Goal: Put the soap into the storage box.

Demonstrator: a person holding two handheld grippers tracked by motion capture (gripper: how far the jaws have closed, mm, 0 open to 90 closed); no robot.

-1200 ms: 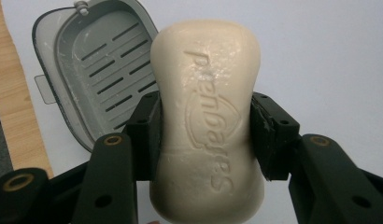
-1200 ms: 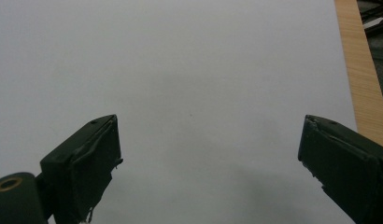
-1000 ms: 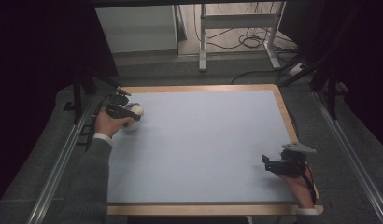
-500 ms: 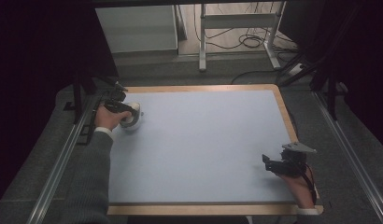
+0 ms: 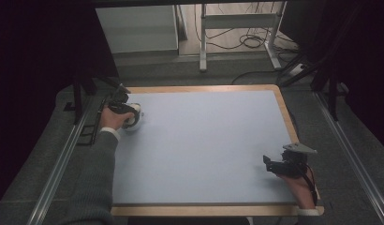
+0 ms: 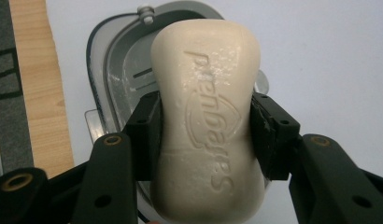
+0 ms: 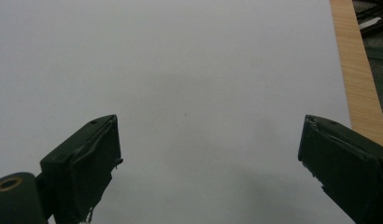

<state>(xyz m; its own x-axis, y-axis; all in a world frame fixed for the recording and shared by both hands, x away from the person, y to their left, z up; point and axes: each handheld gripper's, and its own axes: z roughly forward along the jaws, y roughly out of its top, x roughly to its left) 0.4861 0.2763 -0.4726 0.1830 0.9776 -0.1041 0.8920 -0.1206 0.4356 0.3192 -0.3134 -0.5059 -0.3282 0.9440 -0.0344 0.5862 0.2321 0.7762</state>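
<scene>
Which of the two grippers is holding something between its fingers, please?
The left gripper, at the table's far left corner: it clamps a cream soap bar over a grey soap dish. The right gripper stands open above bare blue tabletop.

My left hand [image 5: 116, 118] drifted toward counter's [image 5: 204, 140] near-left edge — lower now — soap bar [image 6: 206, 116] clamped above grey dish [image 6: 119, 74].

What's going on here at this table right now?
A person works with a gripper in each hand. The left gripper is clamped across the middle of a cream bar of soap, held just above a grey soap dish near the table's far left corner. The right gripper waits over the bare mat at the near right, its jaws wide open with nothing between them.
</scene>
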